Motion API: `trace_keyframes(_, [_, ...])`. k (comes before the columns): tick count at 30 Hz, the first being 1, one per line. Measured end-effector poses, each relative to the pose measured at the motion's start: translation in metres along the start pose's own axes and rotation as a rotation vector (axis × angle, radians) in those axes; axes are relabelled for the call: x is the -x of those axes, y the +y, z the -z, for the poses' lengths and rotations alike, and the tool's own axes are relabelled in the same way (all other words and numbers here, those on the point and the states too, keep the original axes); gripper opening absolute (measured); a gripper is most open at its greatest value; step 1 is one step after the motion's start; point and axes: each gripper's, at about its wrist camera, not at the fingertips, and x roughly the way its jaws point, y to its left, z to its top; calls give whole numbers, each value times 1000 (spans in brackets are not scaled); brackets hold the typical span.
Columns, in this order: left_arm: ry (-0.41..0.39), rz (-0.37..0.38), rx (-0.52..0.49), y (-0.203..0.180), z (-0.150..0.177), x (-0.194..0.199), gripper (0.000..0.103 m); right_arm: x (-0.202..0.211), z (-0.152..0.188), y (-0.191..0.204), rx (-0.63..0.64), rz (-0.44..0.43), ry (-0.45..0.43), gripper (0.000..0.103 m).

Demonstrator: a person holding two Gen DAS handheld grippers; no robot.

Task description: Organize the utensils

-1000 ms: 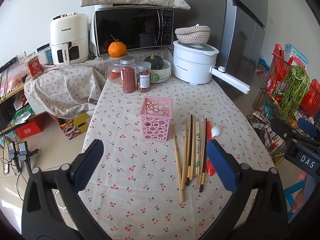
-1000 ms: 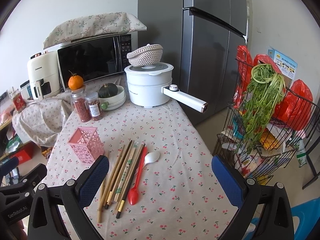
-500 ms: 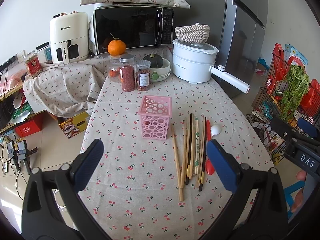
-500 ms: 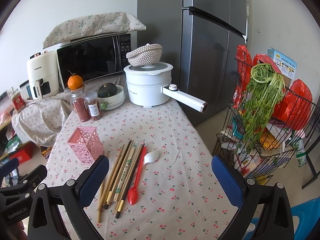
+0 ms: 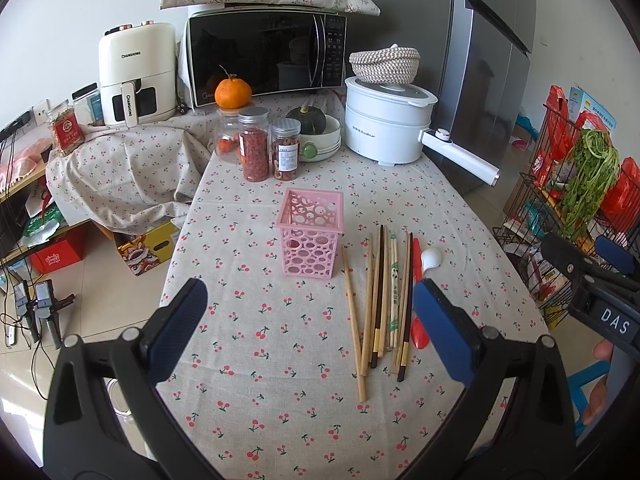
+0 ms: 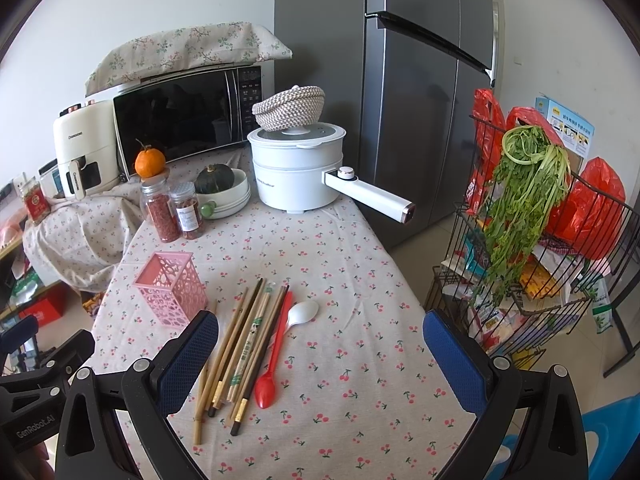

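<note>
An empty pink perforated utensil holder (image 5: 313, 233) (image 6: 171, 288) stands upright on the cherry-print tablecloth (image 5: 280, 360). Right of it lie several wooden and dark chopsticks (image 5: 384, 300) (image 6: 244, 344), a red spoon (image 6: 272, 364) (image 5: 418, 312) and a white spoon (image 6: 302, 314) (image 5: 431, 258). My left gripper (image 5: 310, 332) is open and empty, held above the near part of the table, short of the holder. My right gripper (image 6: 320, 356) is open and empty, above the table just right of the utensils.
At the back stand two spice jars (image 5: 268, 150), a glass jar topped with an orange (image 5: 233, 94), a bowl with a squash (image 5: 316, 128), a white electric pot (image 5: 390, 124), a microwave (image 5: 264, 52) and an air fryer (image 5: 138, 74). A wire rack with greens (image 6: 528, 216) stands right of the table.
Both grippers have drifted slightly; the view of the table has shifted a little. Both stay open and empty. Nothing on the table has moved.
</note>
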Motion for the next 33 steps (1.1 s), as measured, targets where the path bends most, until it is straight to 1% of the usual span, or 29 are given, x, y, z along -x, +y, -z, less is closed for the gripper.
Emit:
trace_keyframes(13, [13,-2,-5,-1,6,-6,102,-2,3,-3,-3,-2,10,103])
trace_keyframes(18, [27,16,-14,-2,3,-12,102,-9,2,-8,-5,10,33,103])
trace_keyframes(23, [88,59,-52,-7,-8,-24,102,-25,-7,-23,-58,-1,72,103])
trace_keyframes(26, [133,88,-92,-13,-19,-35,102,-41,-14,-33,-85,-8,118,103])
trace_keyframes(28, [173,88,-130,-20,-26,-46,102,-55,-18,-42,-111,-25,166,103])
trace_keyframes(29, [187,88,-138,-24,-29,-51,102,-63,-19,-46,-126,-35,198,103])
trace_keyframes(31, [217,112,-137,-29,-36,-62,102,-79,-18,-54,-150,-68,261,103])
trace_keyframes(33, [284,123,-133,-33,-38,-79,100,-94,-15,-59,-164,-109,320,103])
